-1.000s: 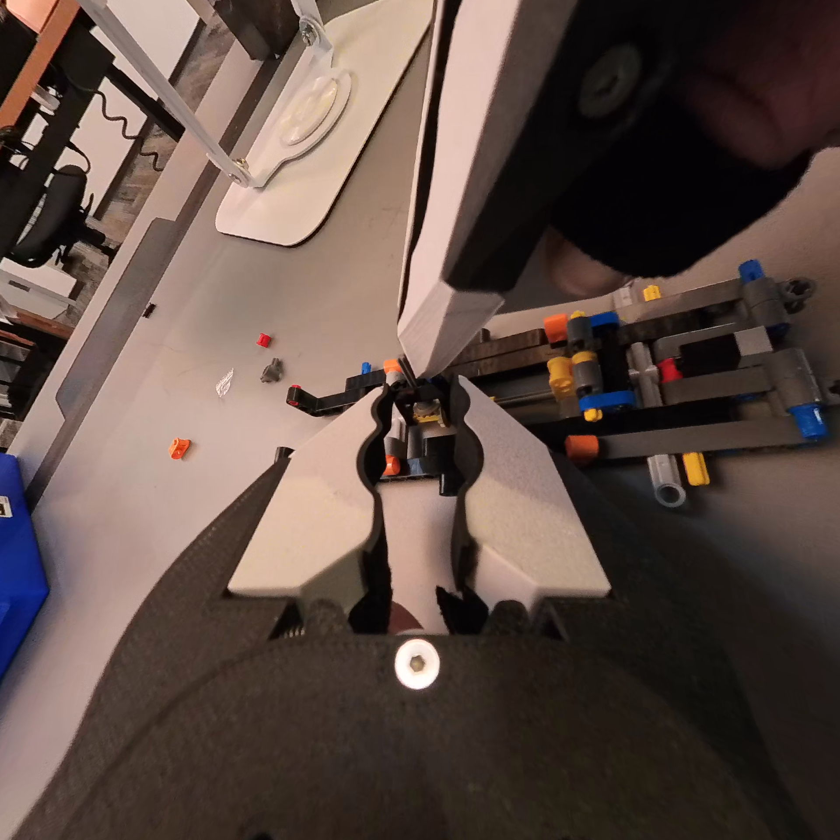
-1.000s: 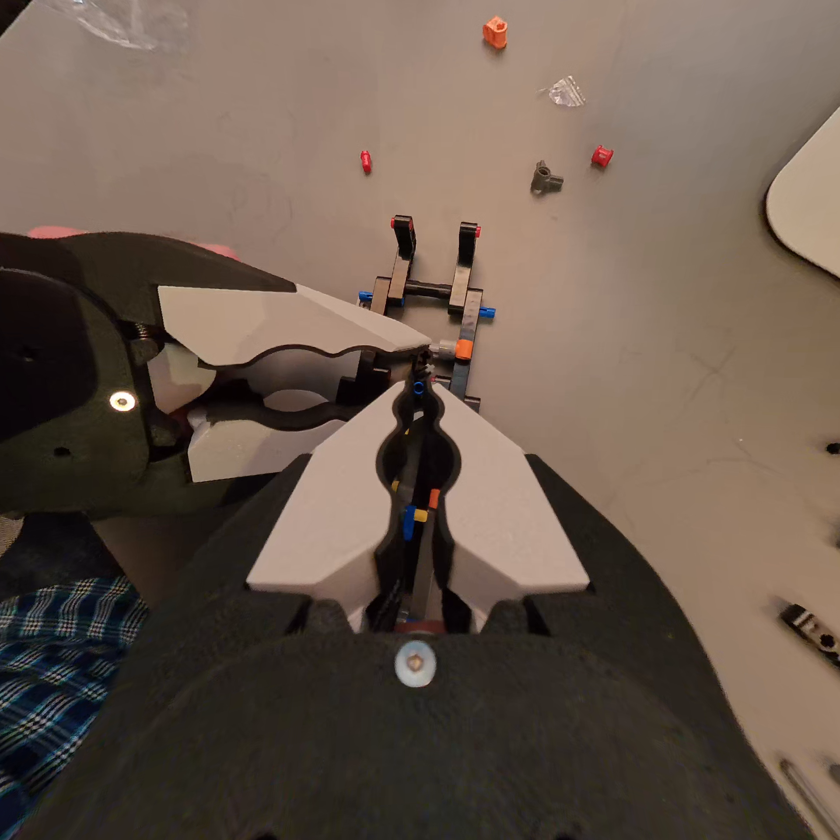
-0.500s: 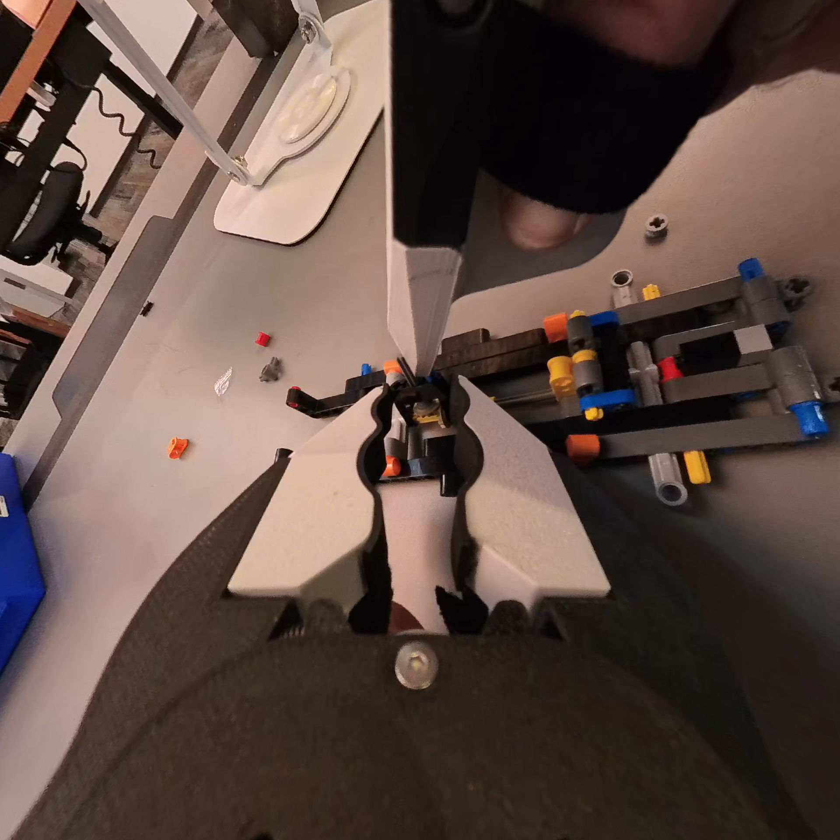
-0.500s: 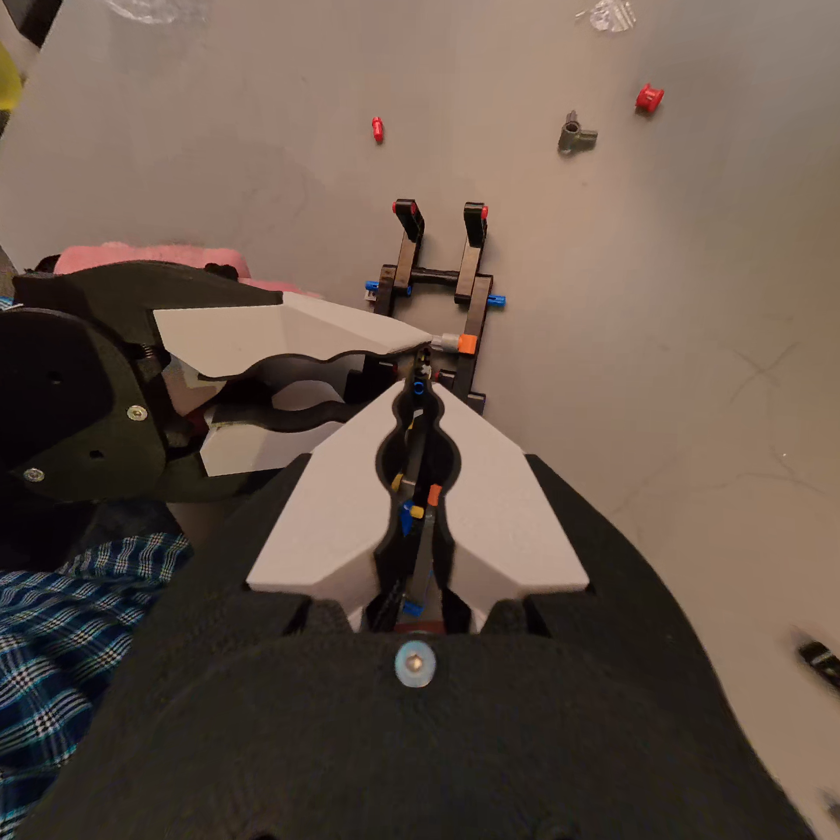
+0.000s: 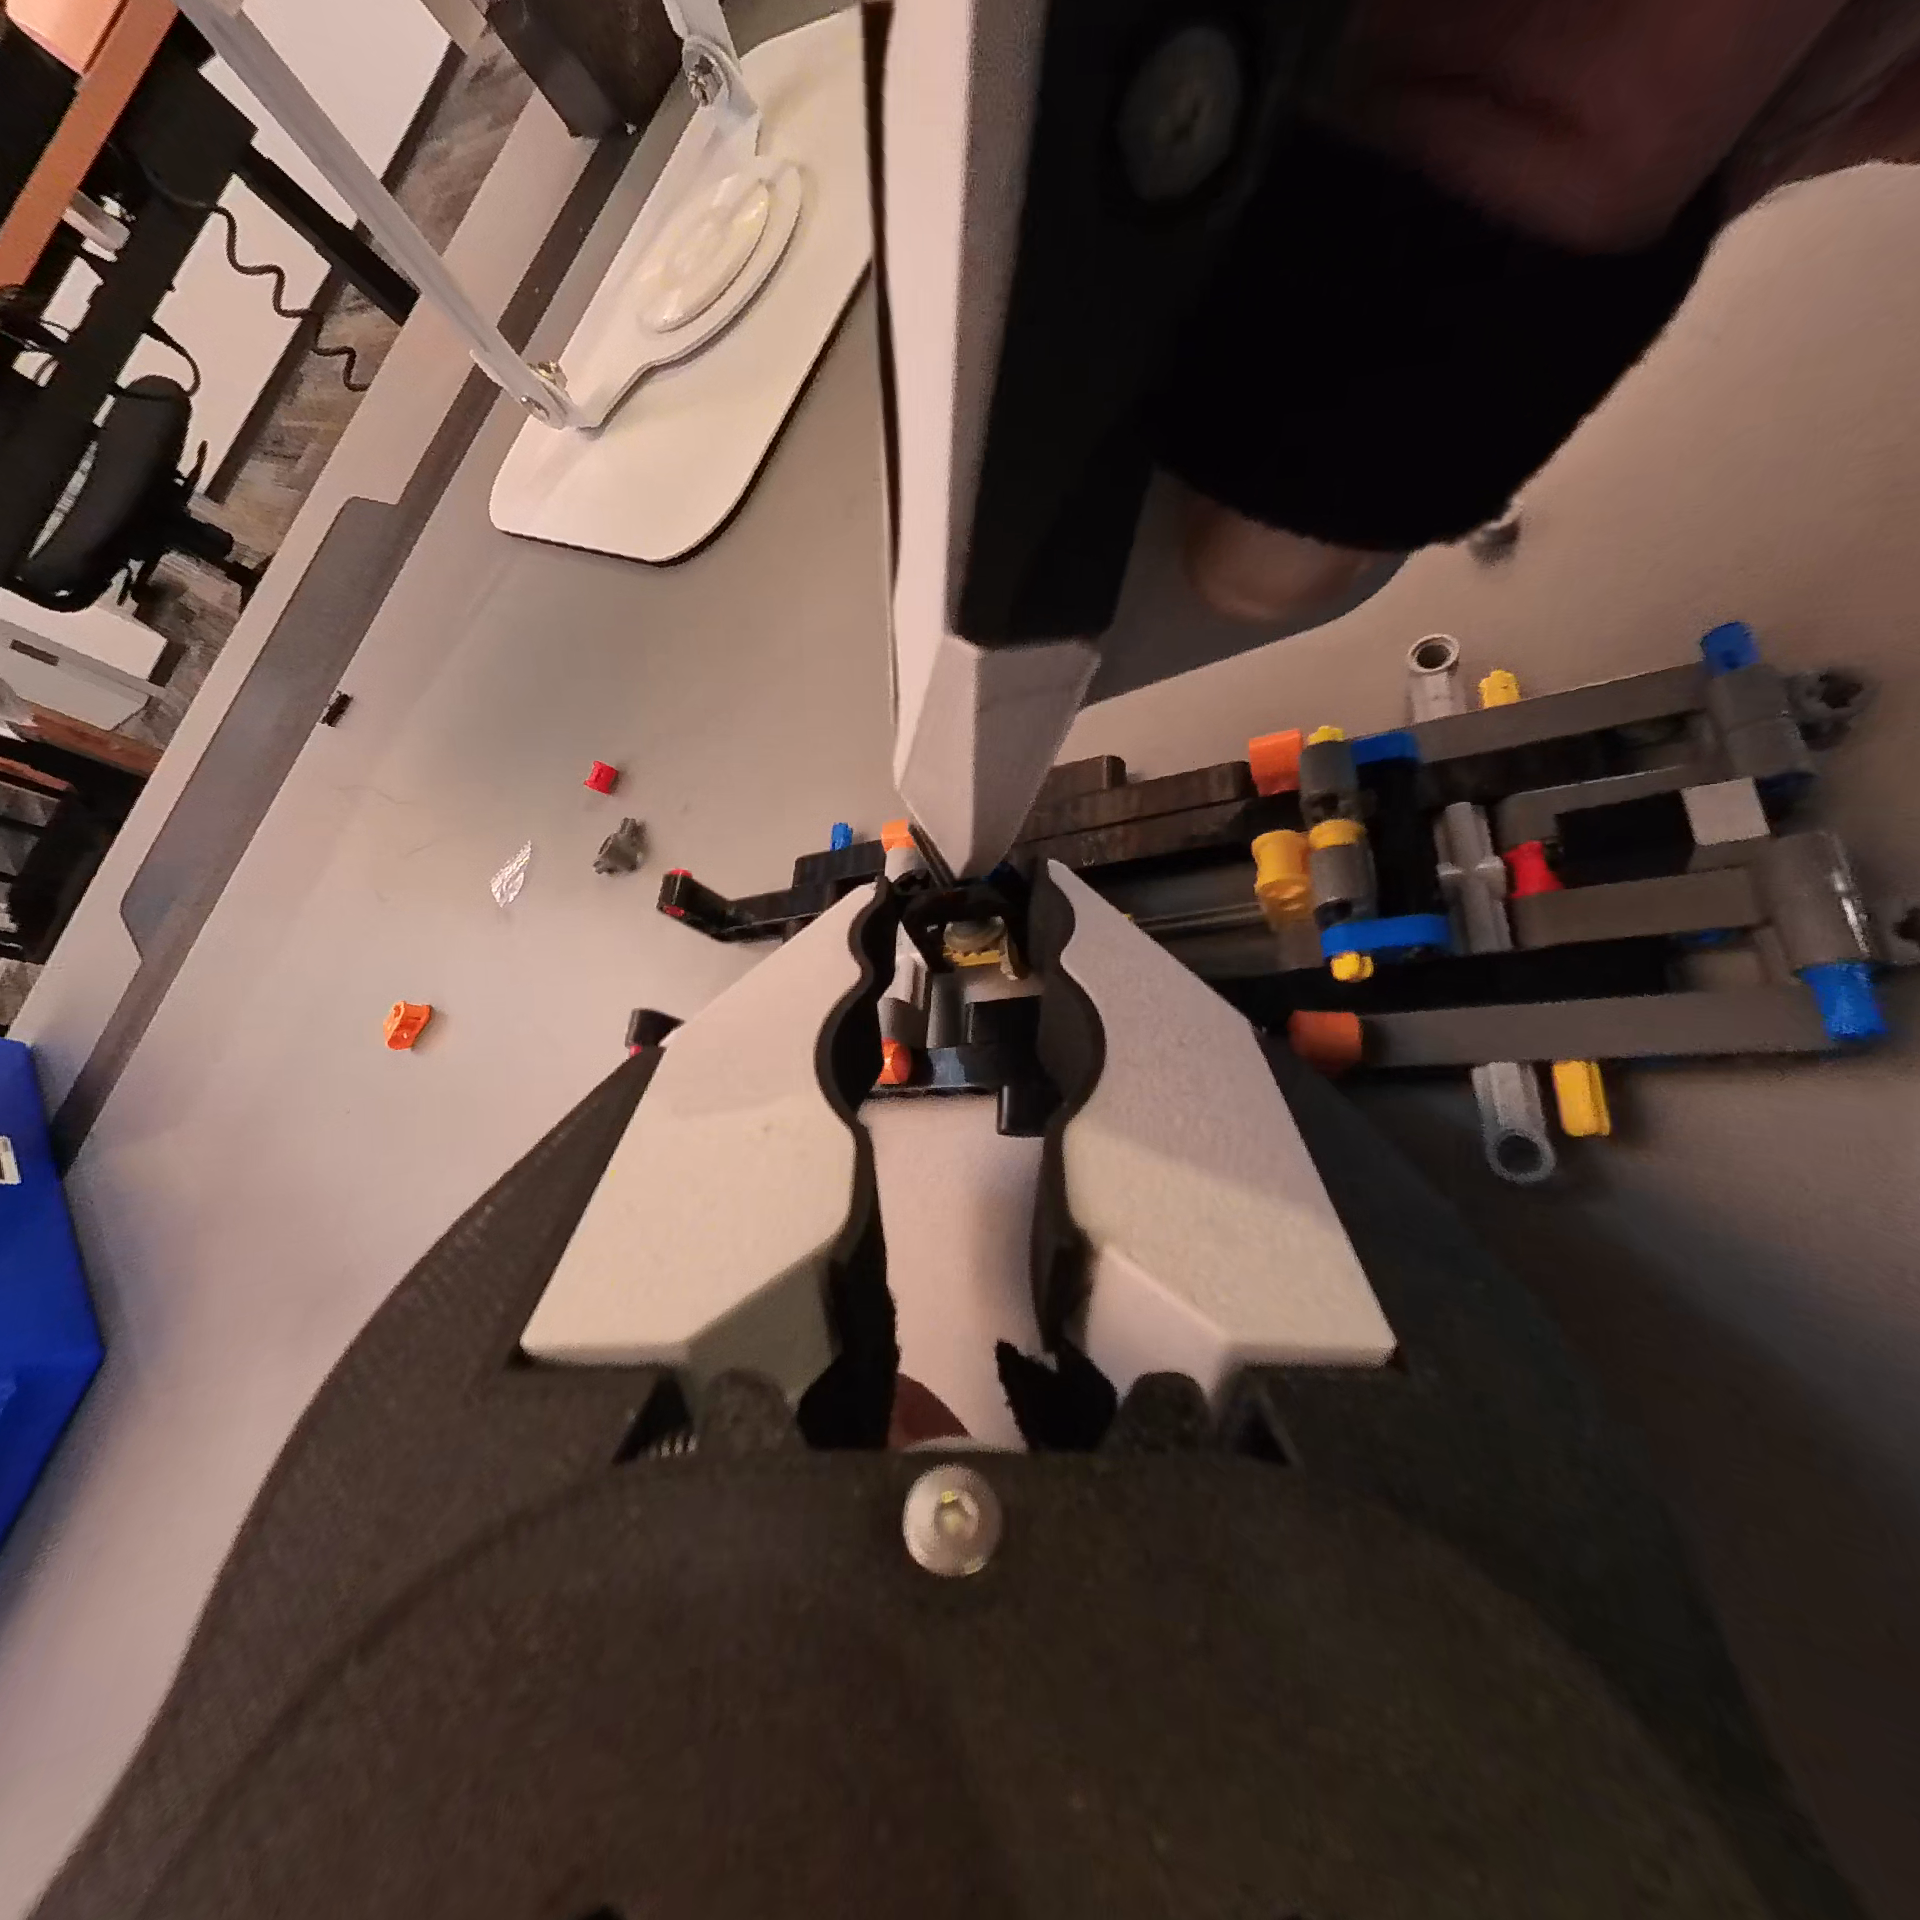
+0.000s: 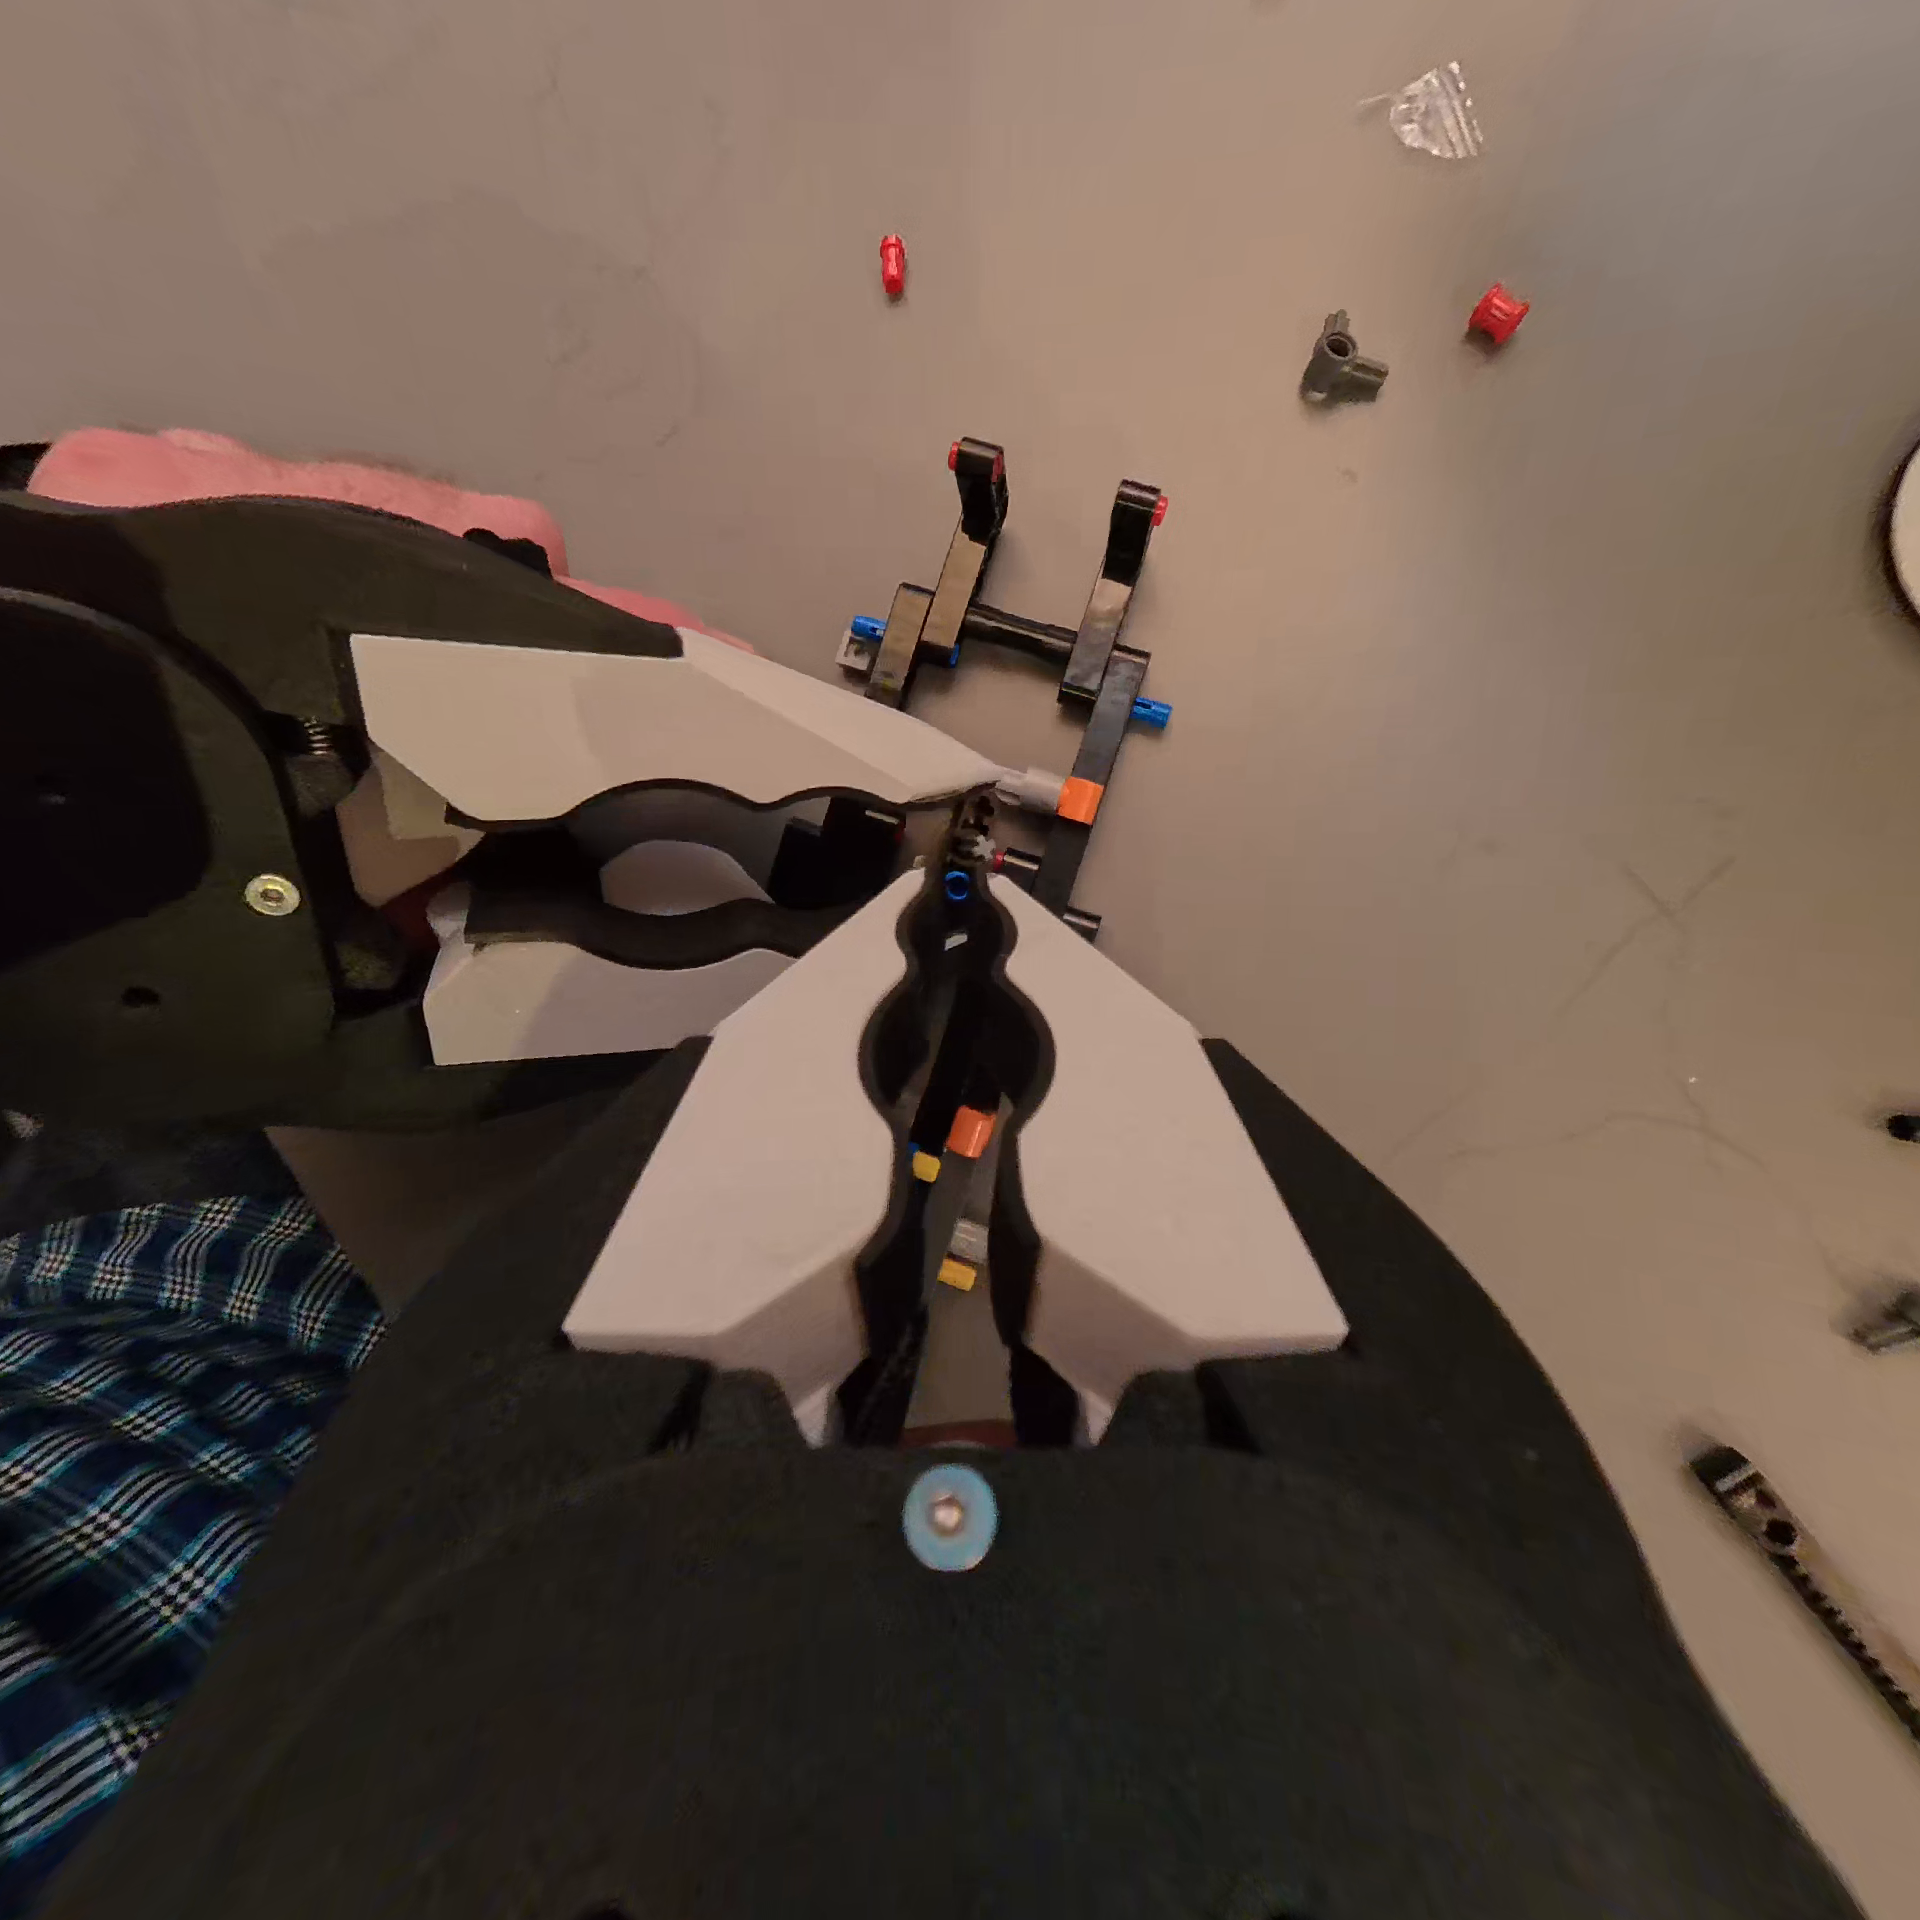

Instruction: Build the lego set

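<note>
- Grey tabletop [image 5: 644,644] fills both views; a white stand base [image 5: 675,416] sits in the upper left of the left wrist view, with a blue bin [image 5: 42,1299] at its left edge.
- Lego chassis [image 5: 1558,914], a long frame of black and grey beams with blue, yellow and orange pins, lies flat on the table across the centre and right of the left wrist view. In the right wrist view its forked black end [image 6: 1039,623] shows at centre.
- Left gripper [image 5: 961,909]: jaws narrow, closing around the chassis's narrow mid-section. A small dark piece with a tan part sits at the tips; contact looks likely but is not certain.
- Right gripper [image 6: 961,868] comes from the top of the left wrist view, jaws nearly together, tips pinching something small and dark right at the left gripper's tips. What the part is cannot be told.
- Loose bits lie well apart in the left wrist view's centre left: red bush [image 5: 600,776], grey connector [image 5: 620,845], orange piece [image 5: 405,1023], clear plastic scrap [image 5: 511,873].
- Step in hand, as I judge it: seating a small pin or connector into the chassis while the left gripper steadies the frame.
- Next move calls for a straight push along the hole's axis, with the left grip firm so the frame does not slide. A skewed part could pop out.
</note>
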The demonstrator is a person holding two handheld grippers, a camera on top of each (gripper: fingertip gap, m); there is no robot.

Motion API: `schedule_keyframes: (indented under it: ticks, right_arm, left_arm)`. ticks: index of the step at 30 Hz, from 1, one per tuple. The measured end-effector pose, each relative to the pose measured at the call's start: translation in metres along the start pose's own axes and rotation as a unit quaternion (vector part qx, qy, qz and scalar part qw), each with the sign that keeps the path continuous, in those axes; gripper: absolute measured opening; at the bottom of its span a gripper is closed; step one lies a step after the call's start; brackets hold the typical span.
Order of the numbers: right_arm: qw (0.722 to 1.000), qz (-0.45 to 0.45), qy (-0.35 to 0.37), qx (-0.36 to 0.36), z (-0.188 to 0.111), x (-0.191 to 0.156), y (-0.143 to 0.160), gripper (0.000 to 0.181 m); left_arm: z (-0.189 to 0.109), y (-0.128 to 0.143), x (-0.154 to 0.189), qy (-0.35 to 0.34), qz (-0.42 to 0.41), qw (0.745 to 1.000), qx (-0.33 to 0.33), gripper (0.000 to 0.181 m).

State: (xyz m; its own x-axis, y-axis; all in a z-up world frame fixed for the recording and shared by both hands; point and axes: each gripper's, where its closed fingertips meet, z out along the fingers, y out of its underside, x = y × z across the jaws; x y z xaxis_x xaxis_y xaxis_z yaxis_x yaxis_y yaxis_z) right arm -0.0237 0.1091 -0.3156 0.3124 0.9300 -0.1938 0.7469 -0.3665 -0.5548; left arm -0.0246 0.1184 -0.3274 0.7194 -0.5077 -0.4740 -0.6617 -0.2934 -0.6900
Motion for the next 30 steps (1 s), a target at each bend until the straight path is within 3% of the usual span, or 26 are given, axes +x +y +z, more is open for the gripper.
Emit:
schedule_keyframes:
  ticks: [9,15,17,22,30]
  right_arm:
    - [0.998,0.006,-0.04,-0.038,0.004,0.0,0.002,0.001]
    - [0.999,0.009,-0.044,-0.022,0.004,0.0,-0.001,0.002]
    - [0.997,0.025,-0.066,-0.009,0.0,-0.004,-0.004,0.019]
    - [0.998,0.004,-0.07,0.008,-0.011,0.004,-0.006,0.008]
    - [0.997,-0.007,-0.076,0.032,-0.023,0.009,0.001,0.007]
  left_arm:
    - [0.0,0.0,-0.001,0.0,-0.004,1.0,-0.001,0.023]
    - [0.001,0.001,-0.002,0.003,-0.007,1.0,0.0,0.023]
    - [0.001,0.0,-0.001,0.005,-0.004,1.0,0.002,0.023]
    - [0.0,-0.002,0.0,0.013,-0.009,1.0,0.01,0.024]
    - [-0.004,-0.007,-0.003,0.016,-0.022,0.999,0.031,0.028]
